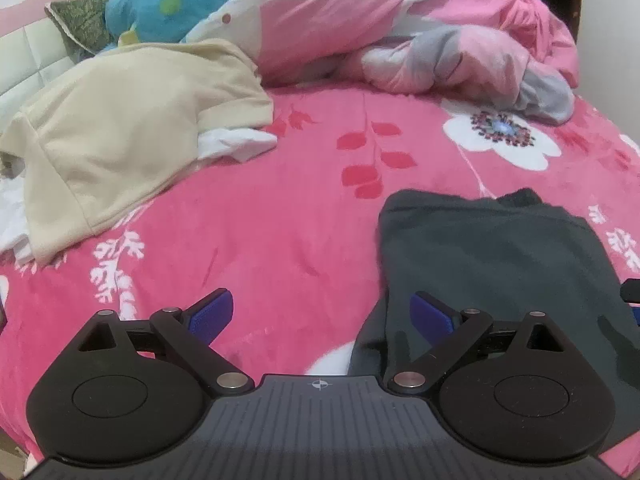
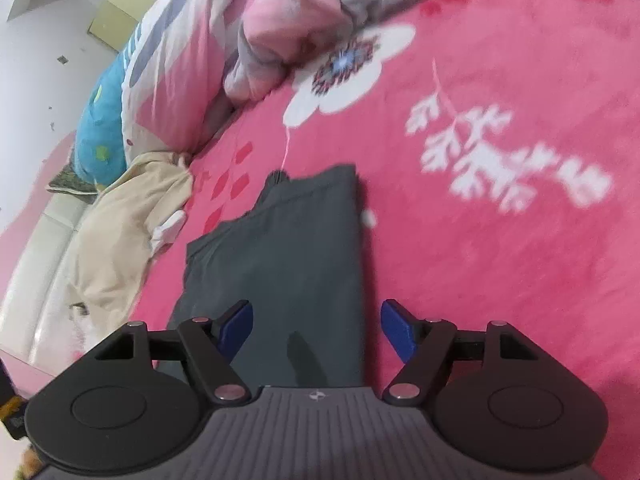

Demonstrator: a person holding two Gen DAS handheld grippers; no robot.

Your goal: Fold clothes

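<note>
The widest free room is the bare stretch of the pink floral fleece blanket, lying left of the folded dark grey garment and reaching up to the bedding at the far side. To the left of the grey garment, across that open strip, a crumpled cream cloth piece over white fabric blocks the way. Beyond the garment, a heaped pink, white and grey quilt closes off the far edge. Right of the garment, seen from the right wrist, the blanket runs open and unobstructed. Behind the cream cloth, a blue plush toy and a green cushion fill the corner.
</note>
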